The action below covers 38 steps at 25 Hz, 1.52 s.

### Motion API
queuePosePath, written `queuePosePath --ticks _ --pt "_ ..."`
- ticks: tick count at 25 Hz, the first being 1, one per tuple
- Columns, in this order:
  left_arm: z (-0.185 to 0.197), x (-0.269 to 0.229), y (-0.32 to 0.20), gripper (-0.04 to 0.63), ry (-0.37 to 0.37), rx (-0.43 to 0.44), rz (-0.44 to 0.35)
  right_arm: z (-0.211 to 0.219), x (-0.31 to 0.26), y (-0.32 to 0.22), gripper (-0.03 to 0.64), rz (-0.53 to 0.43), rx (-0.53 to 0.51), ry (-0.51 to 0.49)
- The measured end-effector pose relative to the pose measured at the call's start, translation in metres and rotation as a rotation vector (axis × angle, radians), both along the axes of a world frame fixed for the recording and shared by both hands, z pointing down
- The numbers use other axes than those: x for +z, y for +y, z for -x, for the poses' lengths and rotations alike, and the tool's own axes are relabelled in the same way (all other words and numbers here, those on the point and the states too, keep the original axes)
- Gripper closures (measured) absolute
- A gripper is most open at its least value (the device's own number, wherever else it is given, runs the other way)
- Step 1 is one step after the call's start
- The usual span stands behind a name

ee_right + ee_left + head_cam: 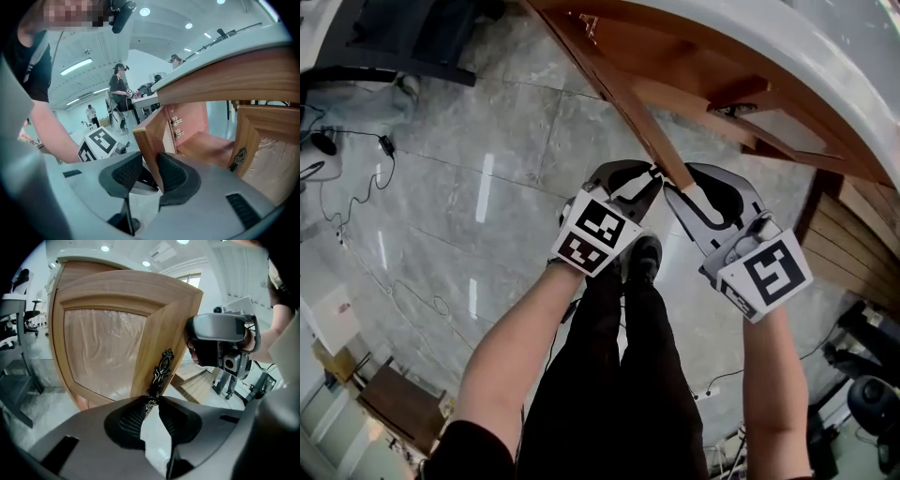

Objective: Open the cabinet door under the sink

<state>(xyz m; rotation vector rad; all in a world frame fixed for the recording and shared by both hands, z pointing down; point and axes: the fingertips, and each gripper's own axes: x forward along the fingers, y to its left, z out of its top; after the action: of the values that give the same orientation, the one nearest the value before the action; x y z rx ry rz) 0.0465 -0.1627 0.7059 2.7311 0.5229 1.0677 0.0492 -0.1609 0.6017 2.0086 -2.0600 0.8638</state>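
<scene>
Sink counter (787, 56) runs along the far right. The cabinet (187, 136) under it is open on this side, with hinges showing inside. The cabinet door (103, 348) stands well out from the frame, edge-on between my two claws in the head view, free edge nearest me. Neighbour door (262, 154) sits to the right; can't tell if it's shut.

Left claw (150, 408): jaw tips pinched on the lower end of the ornate dark handle (159, 373), on the door's left side. Right claw (150, 171): jaws clamped across the door's free edge, one pad on each face.

Step, as I read it: late in the swing, door mostly open. Next move needs both claws to follow the hinge arc together, pulling wider without twisting the thin handle. After that, ease off and let go once the door stands by itself.
</scene>
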Motion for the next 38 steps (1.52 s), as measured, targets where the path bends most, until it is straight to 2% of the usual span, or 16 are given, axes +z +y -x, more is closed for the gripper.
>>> queuePosePath --ticks 5,8,17,25,31,38 --pt "0.024 -0.005 -0.015 0.499 -0.011 -0.075 -0.040 0.026 -0.004 -0.008 0.498 0.002 -0.101 -0.011" --pt "0.042 -0.007 -0.024 0.497 -0.019 -0.093 -0.077 0.041 -0.005 -0.014 0.497 -0.006 -0.115 -0.035" --pt "0.090 -0.024 -0.049 0.497 0.056 -0.098 -0.075 0.082 0.000 -0.035 0.489 -0.038 -0.075 -0.078" --pt "0.138 -0.032 -0.080 0.497 0.061 -0.142 -0.067 0.134 -0.002 -0.078 0.500 -0.039 -0.053 -0.077" --pt "0.160 -0.035 -0.108 0.497 0.077 -0.177 -0.051 0.145 0.007 -0.097 0.500 -0.014 0.009 -0.069" --pt "0.171 -0.046 -0.107 0.499 0.109 -0.132 -0.066 0.154 0.003 -0.100 0.500 -0.001 0.044 -0.021"
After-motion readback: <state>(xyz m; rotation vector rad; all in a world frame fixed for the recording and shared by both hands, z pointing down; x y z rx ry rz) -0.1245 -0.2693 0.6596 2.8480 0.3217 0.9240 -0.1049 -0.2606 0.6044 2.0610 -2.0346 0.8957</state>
